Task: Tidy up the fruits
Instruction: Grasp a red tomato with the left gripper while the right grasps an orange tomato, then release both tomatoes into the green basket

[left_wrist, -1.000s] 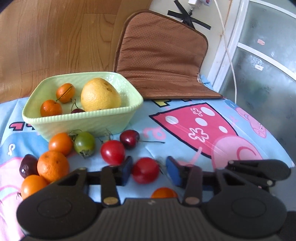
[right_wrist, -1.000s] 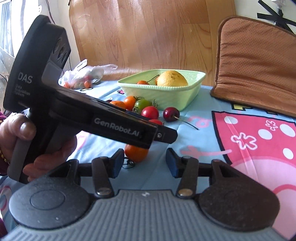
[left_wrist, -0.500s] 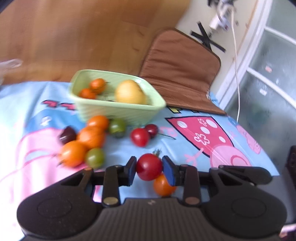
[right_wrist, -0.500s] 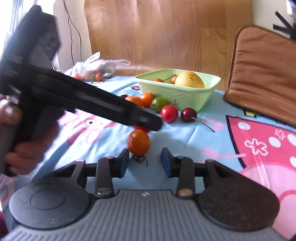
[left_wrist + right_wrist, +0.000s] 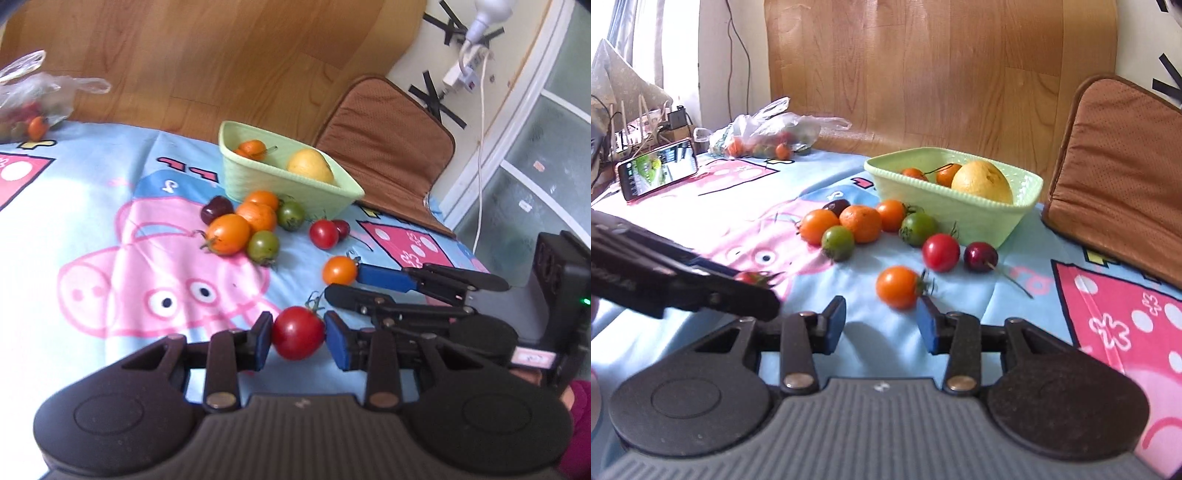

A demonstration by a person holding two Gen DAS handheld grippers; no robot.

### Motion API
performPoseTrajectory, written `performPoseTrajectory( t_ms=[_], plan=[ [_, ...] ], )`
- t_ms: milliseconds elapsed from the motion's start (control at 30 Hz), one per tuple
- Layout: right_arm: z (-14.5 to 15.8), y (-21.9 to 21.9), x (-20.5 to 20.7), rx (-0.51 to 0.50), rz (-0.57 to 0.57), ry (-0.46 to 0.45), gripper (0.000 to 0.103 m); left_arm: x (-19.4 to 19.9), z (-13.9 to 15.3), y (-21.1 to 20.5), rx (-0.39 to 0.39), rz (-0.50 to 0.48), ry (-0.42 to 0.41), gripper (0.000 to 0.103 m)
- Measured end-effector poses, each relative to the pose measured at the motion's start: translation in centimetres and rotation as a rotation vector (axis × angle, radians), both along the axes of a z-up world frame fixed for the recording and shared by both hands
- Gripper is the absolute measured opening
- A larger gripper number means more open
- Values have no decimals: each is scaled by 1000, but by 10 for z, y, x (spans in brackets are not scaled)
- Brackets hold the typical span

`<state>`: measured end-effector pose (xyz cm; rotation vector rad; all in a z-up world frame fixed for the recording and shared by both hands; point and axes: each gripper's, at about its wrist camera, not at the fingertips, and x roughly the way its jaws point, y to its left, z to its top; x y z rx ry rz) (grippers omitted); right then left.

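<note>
Fruits lay scattered on the cartoon tablecloth [image 5: 746, 206] beside the green basket [image 5: 964, 218]. One red tomato [image 5: 297, 333] was clamped between the left gripper's [image 5: 298, 341] pads. The right gripper's [image 5: 881, 319] jaws were opening, unpressed, around an orange tomato [image 5: 897, 287] on the cloth.

No whole word or number can be read. Pink block letters are printed on the tablecloth [image 5: 92, 206] just beside the green bowl [image 5: 258, 181], but only fragments resembling "P P" and a single curled character are made out, and no word is formed by them. Pale lettering on the side of the left gripper [image 5: 751, 280], a small pink label on the right gripper [image 5: 343, 284] and the lit screen of the phone [image 5: 657, 168] are too blurred to be read.
</note>
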<state>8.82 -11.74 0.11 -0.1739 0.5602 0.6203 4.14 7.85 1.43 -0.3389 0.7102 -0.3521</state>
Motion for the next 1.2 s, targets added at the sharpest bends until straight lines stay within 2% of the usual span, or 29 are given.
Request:
performPoseTrajectory(
  t_ms=[100, 167, 267, 400, 533, 633, 700, 800, 933, 1000, 1067, 1133, 1200],
  plan=[
    [-2, 1, 14, 18, -34, 30, 45, -3, 2, 7, -10, 17, -12, 31],
    [-5, 2, 17, 30, -38, 48, 40, -4, 1, 8, -10, 19, -12, 31],
    [-4, -2, 9, 51, -35, 54, 39, -4, -4, 9, -16, 11, 1, 31],
    [3, -8, -10, 117, 25, 92, 39, 5, -1, 9, -18, -5, -9, 31],
    [26, -15, -1, 151, -1, 20, 39, 34, 25, 6, -22, -10, -71, 31],
    [47, -22, 24, 164, -55, -54, 39, 66, 50, -4, 8, -20, -136, 31],
    [53, -24, 45, 174, -86, -74, 39, 93, 58, -10, 7, -27, -139, 31],
    [50, -21, 72, 155, -112, -74, 39, 131, 55, -17, 38, -4, -112, 31],
    [37, -14, 92, 137, -124, -59, 39, 163, 34, -24, 86, 29, -55, 31],
    [31, -10, 100, 130, -127, -43, 40, 169, 26, -22, 100, 45, -41, 31],
    [26, -10, 104, 128, -140, -36, 40, 172, 21, -22, 109, 52, -40, 37],
    [26, -12, 104, 134, -154, -35, 45, 169, 23, -20, 121, 53, -55, 43],
    [30, -22, 98, 168, -171, -51, 45, 161, 30, -14, 122, 51, -87, 45]
  ],
)
